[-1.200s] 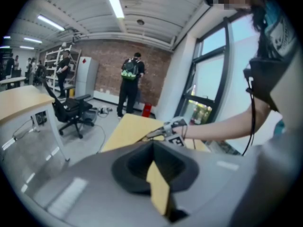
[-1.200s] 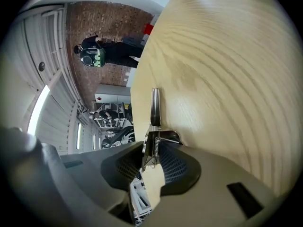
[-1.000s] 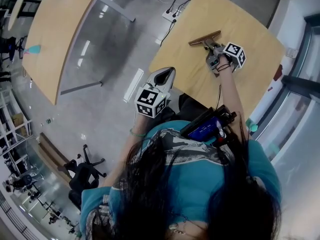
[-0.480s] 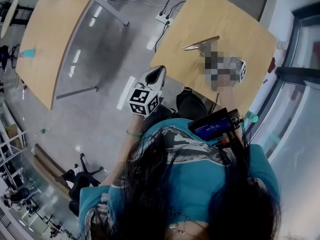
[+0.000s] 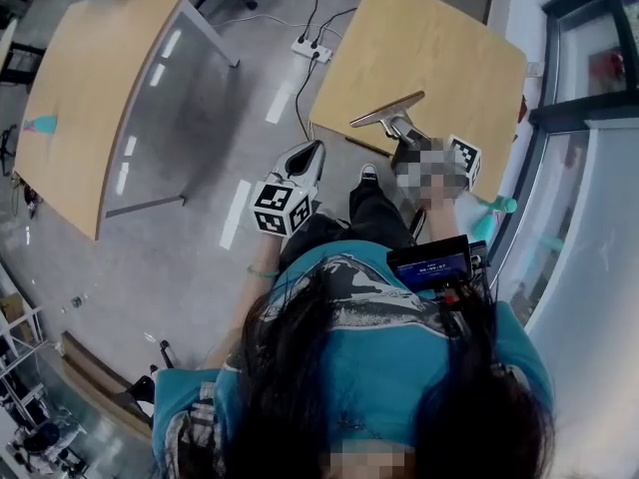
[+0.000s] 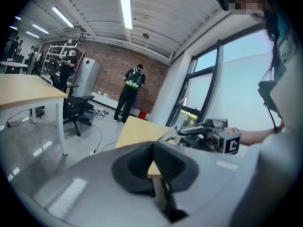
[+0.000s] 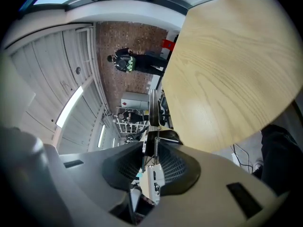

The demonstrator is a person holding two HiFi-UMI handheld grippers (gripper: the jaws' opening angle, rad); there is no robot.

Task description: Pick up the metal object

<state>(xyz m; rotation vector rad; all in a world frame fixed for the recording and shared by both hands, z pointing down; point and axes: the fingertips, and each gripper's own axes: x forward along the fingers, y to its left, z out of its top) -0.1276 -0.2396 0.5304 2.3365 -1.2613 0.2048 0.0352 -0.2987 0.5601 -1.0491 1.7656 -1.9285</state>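
Left table [image 5: 90,98], right table [image 5: 439,38], floor power strip [image 5: 306,48].

a wooden table [image 5: 90,88] on grey floor [image 5: 220,98], brick wall [image 6: 109,70] behind.

light: daylight poured through the window [image 6: 222,93], joined by a ceiling strip light [image 6: 124,6].
glare: pale streaks shone on the floor [image 5: 200,138].
focus: the left gripper [image 6: 154,167] was soft up close.
edges: both gripper views bowed and darkened at the corners.
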